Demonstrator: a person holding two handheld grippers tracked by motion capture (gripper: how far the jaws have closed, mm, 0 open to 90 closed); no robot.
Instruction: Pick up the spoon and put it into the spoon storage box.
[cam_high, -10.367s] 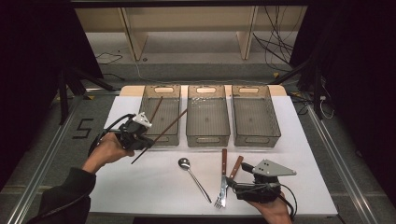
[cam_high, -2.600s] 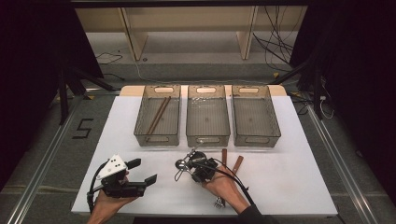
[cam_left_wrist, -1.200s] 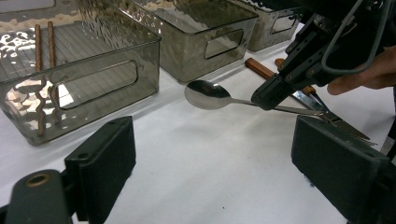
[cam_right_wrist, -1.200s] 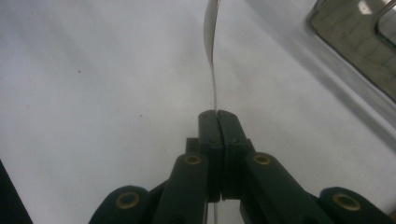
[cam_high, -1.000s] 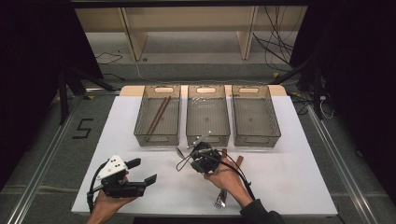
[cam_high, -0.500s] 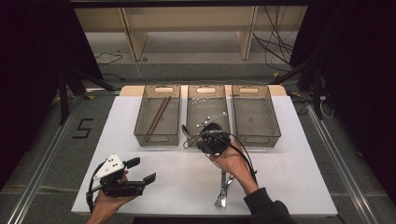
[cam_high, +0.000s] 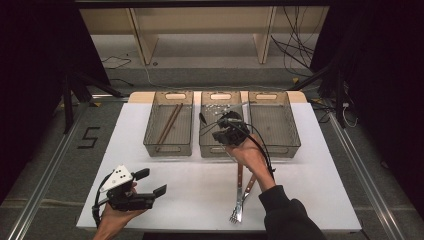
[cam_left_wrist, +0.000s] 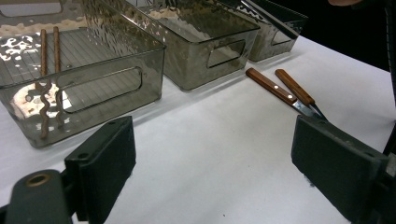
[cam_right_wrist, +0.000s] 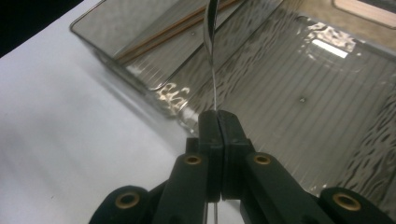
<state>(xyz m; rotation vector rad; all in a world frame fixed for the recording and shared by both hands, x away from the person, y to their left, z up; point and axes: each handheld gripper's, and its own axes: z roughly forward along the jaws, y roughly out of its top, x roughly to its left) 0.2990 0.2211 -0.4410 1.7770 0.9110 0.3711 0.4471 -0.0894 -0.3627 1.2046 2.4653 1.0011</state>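
Observation:
My right gripper (cam_high: 223, 128) is shut on the thin handle of a metal spoon (cam_high: 204, 120) and hangs over the front part of the middle clear bin (cam_high: 220, 97). In the right gripper view the jaws (cam_right_wrist: 218, 117) meet on the spoon handle (cam_right_wrist: 212, 56), which rises edge-on above the bin's ribbed floor. My left gripper (cam_high: 151, 182) rests at the table's front left, open, nothing between its jaws (cam_left_wrist: 217, 158). Two wooden chopsticks (cam_high: 169, 124) lie in the left bin (cam_left_wrist: 93, 88).
A third clear bin (cam_high: 272, 120) stands at the right of the row. A fork (cam_high: 239, 192) and a knife (cam_high: 250, 185) with wooden handles lie on the white table under my right forearm; their handles (cam_left_wrist: 271, 86) show in the left gripper view.
The right gripper has carried the spoon up and away from the table's front middle to above the middle bin. The left gripper has stayed put.

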